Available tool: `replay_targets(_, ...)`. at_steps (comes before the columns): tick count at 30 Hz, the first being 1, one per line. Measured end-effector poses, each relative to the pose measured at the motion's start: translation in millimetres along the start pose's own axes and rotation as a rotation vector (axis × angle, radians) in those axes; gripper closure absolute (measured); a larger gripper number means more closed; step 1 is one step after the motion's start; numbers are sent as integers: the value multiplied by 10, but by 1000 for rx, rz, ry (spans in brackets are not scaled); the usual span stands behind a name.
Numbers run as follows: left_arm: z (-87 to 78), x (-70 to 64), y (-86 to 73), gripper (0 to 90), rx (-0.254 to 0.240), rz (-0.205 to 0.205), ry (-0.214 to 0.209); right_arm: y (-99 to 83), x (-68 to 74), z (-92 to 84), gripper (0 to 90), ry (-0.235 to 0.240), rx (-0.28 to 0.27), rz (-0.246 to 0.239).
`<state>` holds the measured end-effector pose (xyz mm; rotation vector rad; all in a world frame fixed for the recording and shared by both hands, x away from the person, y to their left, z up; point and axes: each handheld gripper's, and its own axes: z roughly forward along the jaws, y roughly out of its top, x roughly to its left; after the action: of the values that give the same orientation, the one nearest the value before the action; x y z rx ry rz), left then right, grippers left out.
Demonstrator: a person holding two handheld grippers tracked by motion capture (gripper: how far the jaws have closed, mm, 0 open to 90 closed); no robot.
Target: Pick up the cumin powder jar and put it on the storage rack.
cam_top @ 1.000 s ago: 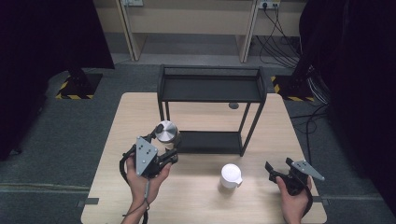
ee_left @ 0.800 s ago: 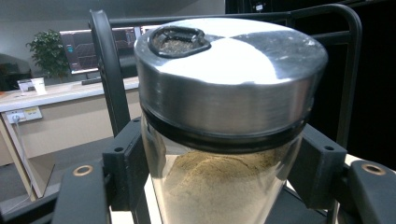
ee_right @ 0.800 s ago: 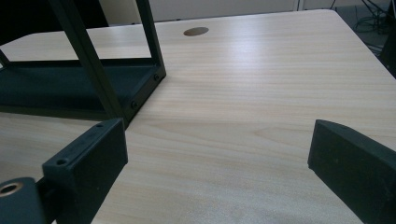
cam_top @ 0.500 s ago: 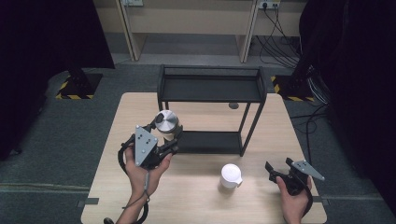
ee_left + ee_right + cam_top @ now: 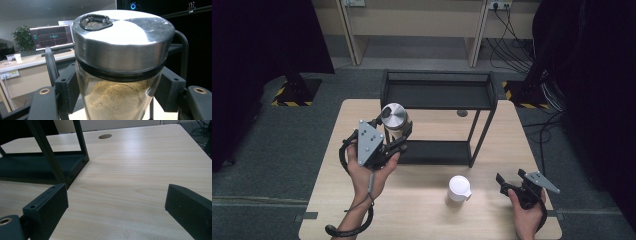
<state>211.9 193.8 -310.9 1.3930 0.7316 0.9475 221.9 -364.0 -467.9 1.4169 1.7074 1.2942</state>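
Note:
A glass jar [image 5: 395, 120] with a brushed steel lid and tan powder inside hangs in the air at the left end of the black two-tier rack [image 5: 439, 95]. My left gripper [image 5: 394, 134] is shut on its glass body, just under the lid. In the left gripper view the jar [image 5: 120, 75] stands upright between both black pads [image 5: 67, 87]. A white lidded cup [image 5: 458, 188] stands on the table in front of the rack. My right gripper [image 5: 507, 184] rests low at the table's front right corner, open, with only bare wood between its jaws [image 5: 117, 207].
The rack's lower shelf [image 5: 437, 152] lies on the wooden table [image 5: 427, 215], its upper shelf raised on thin black posts. A round cable hole [image 5: 462, 113] sits in the tabletop behind the rack. Cables and dark floor surround the table.
My left gripper has lifted the jar upward, from beside the lower shelf to about the height of the rack's upper shelf. The right gripper and the white cup have not moved.

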Motion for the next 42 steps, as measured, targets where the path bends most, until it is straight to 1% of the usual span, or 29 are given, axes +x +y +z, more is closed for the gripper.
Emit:
replay_targets(6, 45, 10, 88, 306, -14, 0, 2, -3, 2, -1, 49, -1, -1, 0)
replay_targets(11, 95, 25, 151, 306, -13, 5, 3, -2, -2, -1, 49, 0, -1, 1)
replay_targets(19, 162, 65, 254, 306, -18, 3, 18, -4, -9, -3, 49, 2, -2, 5)
replay_targets(25, 253, 105, 335, 306, -8, -6, 30, -3, -7, -2, 49, 1, -2, 5)
replay_targets(29, 354, 118, 388, 306, 9, 5, 38, -3, -4, -1, 49, 1, -2, 3)
replay_targets(33, 437, 138, 392, 306, 17, -3, 46, -3, -13, -1, 49, 3, -2, 9)
replay_targets(36, 490, 154, 414, 306, 25, 7, 47, -2, -20, -2, 49, 4, -1, 13)
replay_targets(39, 547, 182, 445, 306, 30, -7, 51, -3, -20, -3, 49, 4, -2, 14)
replay_targets(42, 602, 193, 500, 306, 41, 4, 55, -3, -19, -2, 49, 4, -2, 13)
